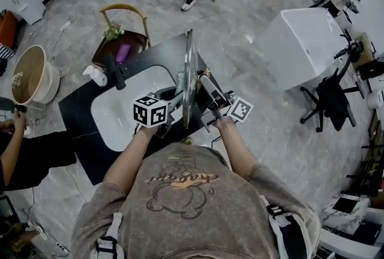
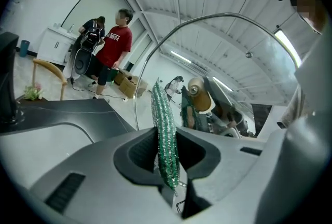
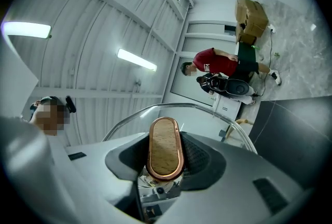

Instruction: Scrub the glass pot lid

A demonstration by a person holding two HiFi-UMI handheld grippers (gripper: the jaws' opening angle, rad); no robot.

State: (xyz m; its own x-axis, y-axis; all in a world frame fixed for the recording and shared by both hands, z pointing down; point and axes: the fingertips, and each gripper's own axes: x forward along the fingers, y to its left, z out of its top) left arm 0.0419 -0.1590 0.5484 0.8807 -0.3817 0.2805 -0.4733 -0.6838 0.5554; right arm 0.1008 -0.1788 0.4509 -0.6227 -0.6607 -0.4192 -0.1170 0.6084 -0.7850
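Observation:
In the head view the glass pot lid [image 1: 189, 75] stands on edge above the sink, between my two grippers. My left gripper [image 1: 175, 102] is shut on a green glittery scrubber [image 2: 165, 132], which lies against the lid's glass face. From the left gripper view the metal rim [image 2: 207, 18] arcs overhead and the lid's knob [image 2: 197, 94] shows through the glass. On the other side, my right gripper [image 1: 204, 91] is shut on the lid's wooden, copper-edged handle [image 3: 165, 146], with the rim [image 3: 129, 115] curving behind it.
A white sink basin [image 1: 117, 114] sits in a black counter [image 1: 78, 114], with a black faucet [image 1: 115, 72] and a white bottle [image 1: 96, 76] at its far side. A wooden chair [image 1: 124, 33] stands beyond. A white cabinet [image 1: 306, 42] and an office chair [image 1: 330, 99] are at the right. People stand at the back.

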